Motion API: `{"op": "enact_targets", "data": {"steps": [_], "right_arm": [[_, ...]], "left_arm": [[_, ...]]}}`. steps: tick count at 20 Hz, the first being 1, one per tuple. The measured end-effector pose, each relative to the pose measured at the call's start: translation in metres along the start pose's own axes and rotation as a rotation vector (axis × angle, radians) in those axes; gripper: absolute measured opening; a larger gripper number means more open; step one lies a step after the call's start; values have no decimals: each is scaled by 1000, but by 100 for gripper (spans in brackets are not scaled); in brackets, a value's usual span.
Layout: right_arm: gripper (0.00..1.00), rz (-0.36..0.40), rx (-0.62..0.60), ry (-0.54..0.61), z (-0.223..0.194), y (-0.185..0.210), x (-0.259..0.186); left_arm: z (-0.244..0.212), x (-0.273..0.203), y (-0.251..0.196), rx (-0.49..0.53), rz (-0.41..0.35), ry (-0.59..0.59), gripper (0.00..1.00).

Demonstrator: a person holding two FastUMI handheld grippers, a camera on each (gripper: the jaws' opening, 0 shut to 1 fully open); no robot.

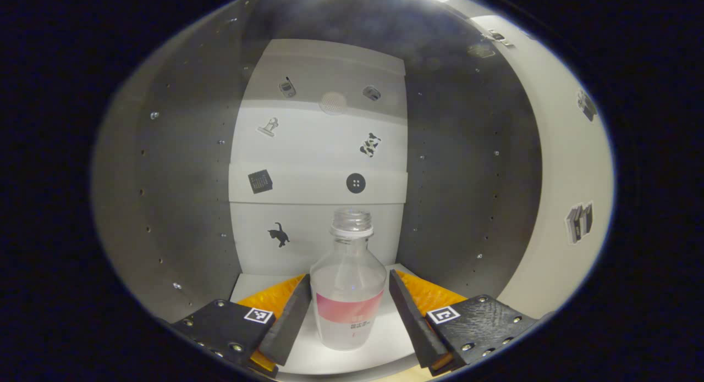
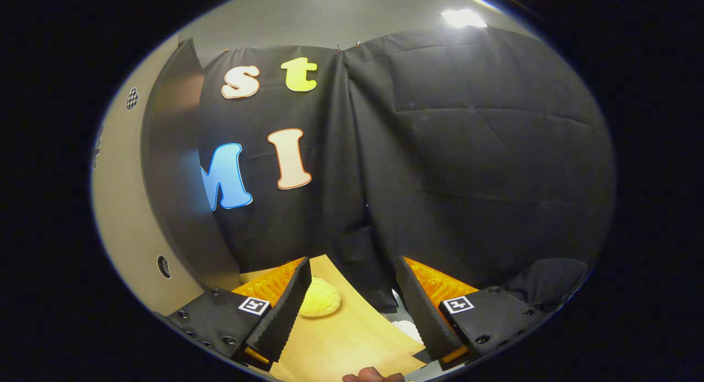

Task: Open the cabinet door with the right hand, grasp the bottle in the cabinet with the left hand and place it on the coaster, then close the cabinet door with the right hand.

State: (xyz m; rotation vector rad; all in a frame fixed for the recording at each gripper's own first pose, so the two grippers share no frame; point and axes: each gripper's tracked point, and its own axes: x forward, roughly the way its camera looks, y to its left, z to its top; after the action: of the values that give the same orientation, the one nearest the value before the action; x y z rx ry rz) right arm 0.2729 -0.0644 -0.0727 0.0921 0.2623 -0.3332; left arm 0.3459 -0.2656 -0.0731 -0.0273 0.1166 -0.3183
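Inside the open cabinet [image 1: 181, 195], the left gripper view finds a clear plastic bottle [image 1: 348, 286] standing upright on the white shelf floor [image 1: 379, 346], its long axis vertical and its uncapped threaded neck pointing straight up. A pink label band wraps its lower body. The left gripper [image 1: 348, 308] reaches into the cabinet with its jaws spread wide, one finger on each side of the bottle; a sliver of space shows between each finger and the bottle's wall, so the bottle is bracketed, not squeezed. Behind the bottle rises the white back panel [image 1: 319, 151], dotted with small stickers; grey side walls with rows of peg holes flank the bottle, leaving room on both sides and above its neck. To the right of the bottle, past the grey wall, a pale panel carries more stickers.

The right gripper view looks away from the bottle toward the booth's black cloth wall [image 2: 473, 151]. The right gripper [image 2: 352, 310] hangs over a light wooden tabletop [image 2: 352, 338], jaws wide and holding nothing. A round yellow coaster [image 2: 320, 304] lies on that tabletop, just beside the gripper's left finger and near the table's far edge. The cabinet door [image 2: 173, 184], grey-faced, stands swung open left of the coaster. A fingertip [image 2: 371, 376] shows at the lower rim.
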Motion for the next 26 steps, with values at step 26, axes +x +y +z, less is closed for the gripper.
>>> {"op": "enact_targets", "data": {"steps": [26], "right_arm": [[98, 175, 9, -11, -12, 31, -25]], "left_arm": [[39, -151, -4, 82, 9, -117, 71]]}}
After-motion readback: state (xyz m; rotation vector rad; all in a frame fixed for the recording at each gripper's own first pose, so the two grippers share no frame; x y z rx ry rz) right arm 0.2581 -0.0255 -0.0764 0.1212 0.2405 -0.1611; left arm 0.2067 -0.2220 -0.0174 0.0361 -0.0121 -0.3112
